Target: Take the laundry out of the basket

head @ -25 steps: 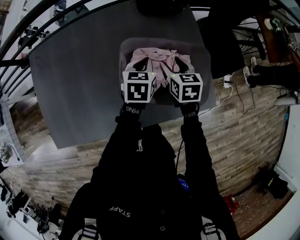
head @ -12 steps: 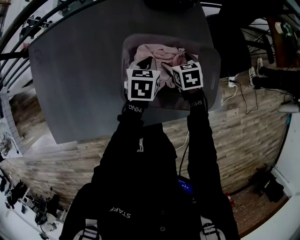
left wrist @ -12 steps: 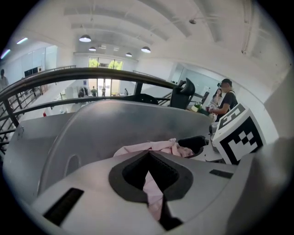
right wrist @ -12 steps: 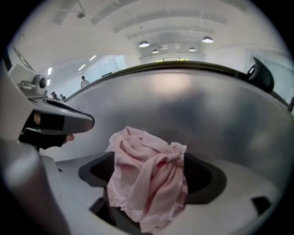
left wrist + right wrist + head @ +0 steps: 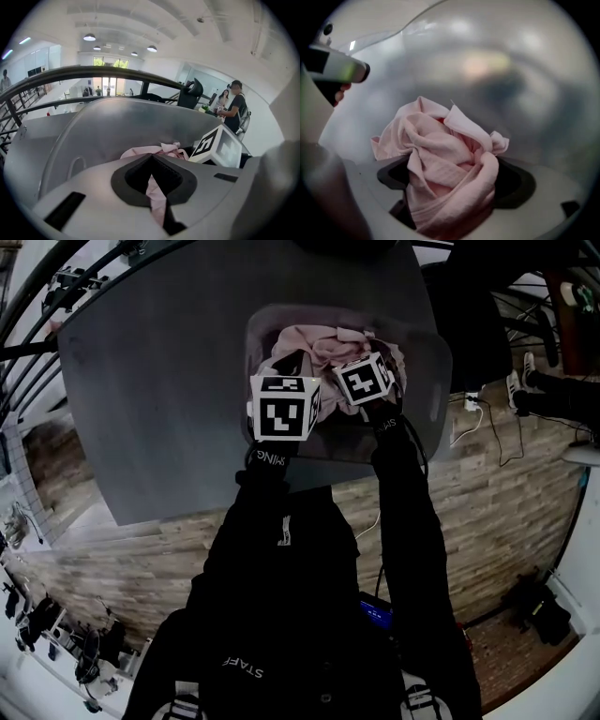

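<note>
A grey laundry basket stands on the grey table and holds crumpled pink laundry. Both grippers reach into it side by side. My left gripper is shut on a strip of the pink cloth, which hangs down between its dark pads. My right gripper sits deeper in the basket, and its jaws are opening. A bunched pink cloth lies between its wide-set pads, loosely heaped. In the left gripper view the right gripper's marker cube shows beside the cloth.
The basket's smooth grey wall curves close round both grippers. The grey table stretches left of the basket, with a dark railing beyond it. Wooden floor lies to the right. People stand far off.
My right gripper has moved forward, deeper into the basket, and tilted. The left gripper has stayed almost where it was, with the pink cloth in it.
</note>
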### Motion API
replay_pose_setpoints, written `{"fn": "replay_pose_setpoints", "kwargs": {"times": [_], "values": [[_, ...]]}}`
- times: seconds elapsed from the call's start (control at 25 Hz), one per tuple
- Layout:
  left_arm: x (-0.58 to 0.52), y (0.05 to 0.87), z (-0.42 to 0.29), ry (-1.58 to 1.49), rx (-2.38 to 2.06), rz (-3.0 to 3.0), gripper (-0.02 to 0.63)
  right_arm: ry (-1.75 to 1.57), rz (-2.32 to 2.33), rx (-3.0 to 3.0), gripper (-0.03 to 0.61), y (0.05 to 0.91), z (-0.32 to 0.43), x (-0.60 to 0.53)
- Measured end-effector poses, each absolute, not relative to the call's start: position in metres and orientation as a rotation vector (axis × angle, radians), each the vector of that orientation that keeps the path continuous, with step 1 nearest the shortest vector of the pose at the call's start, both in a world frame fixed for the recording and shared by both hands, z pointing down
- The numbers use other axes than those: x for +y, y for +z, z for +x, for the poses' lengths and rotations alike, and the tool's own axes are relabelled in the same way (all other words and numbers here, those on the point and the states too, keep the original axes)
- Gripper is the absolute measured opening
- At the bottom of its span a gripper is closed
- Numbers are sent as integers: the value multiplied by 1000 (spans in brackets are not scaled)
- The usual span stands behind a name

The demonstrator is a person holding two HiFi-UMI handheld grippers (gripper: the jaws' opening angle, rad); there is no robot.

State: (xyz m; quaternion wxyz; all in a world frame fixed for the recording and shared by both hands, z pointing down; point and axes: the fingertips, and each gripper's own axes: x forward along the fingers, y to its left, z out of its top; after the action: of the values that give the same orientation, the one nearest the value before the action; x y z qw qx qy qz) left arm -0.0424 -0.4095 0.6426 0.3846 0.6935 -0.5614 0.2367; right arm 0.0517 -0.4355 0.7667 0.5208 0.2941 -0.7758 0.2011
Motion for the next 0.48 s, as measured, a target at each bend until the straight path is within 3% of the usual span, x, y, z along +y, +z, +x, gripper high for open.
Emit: {"fn": "replay_pose_setpoints", "kwargs": {"times": [0.32, 0.4, 0.48], "values": [[-404, 626, -44, 537, -1464, 1781, 0, 468, 670, -1792, 485, 785, 50, -436], [-402, 621, -43, 524, -1469, 1784, 0, 487, 657, -1789, 351, 782, 50, -430], [-399, 613, -44, 507, -1474, 1787, 0, 492, 637, -1790, 283, 778, 48, -425]]}}
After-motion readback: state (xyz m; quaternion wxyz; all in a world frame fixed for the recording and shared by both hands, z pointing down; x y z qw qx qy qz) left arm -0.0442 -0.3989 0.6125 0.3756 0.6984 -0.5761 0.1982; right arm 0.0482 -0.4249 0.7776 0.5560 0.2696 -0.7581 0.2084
